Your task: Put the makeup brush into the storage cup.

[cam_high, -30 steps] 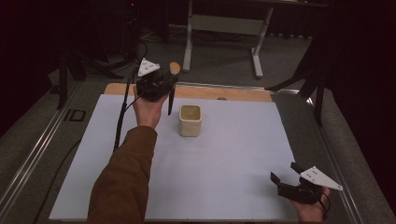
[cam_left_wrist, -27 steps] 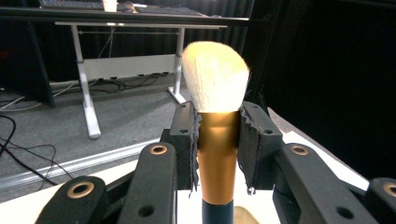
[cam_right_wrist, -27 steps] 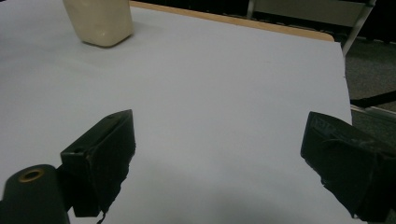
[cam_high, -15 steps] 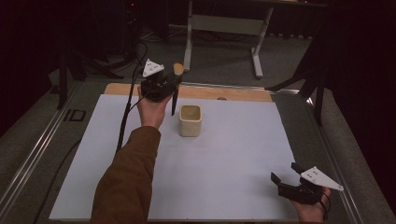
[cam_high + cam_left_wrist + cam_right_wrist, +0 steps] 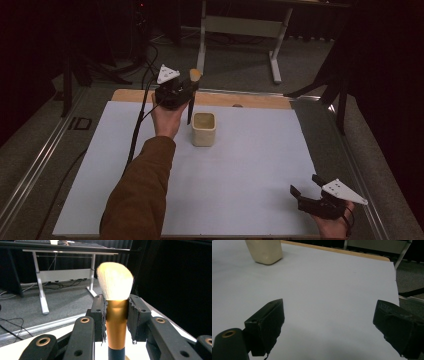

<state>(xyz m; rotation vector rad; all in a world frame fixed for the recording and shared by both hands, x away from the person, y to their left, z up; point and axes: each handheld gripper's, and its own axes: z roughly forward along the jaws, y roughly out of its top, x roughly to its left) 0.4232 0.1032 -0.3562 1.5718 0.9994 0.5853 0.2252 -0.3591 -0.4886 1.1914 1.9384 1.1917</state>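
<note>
Brush (image 5: 116, 315) stands upright, clamped between left tongs (image 5: 117, 312), bristles uppermost.

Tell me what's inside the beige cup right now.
From the high view, the cup looks empty; its inner walls show nothing in it, though the bottom is dim. The brush is not inside: the left gripper holds it beside and above the cup.

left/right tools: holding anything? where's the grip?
The left tool grips a makeup brush by its gold ferrule, just below the bristles, brush upright. The right tool is open and holds nothing.
</note>
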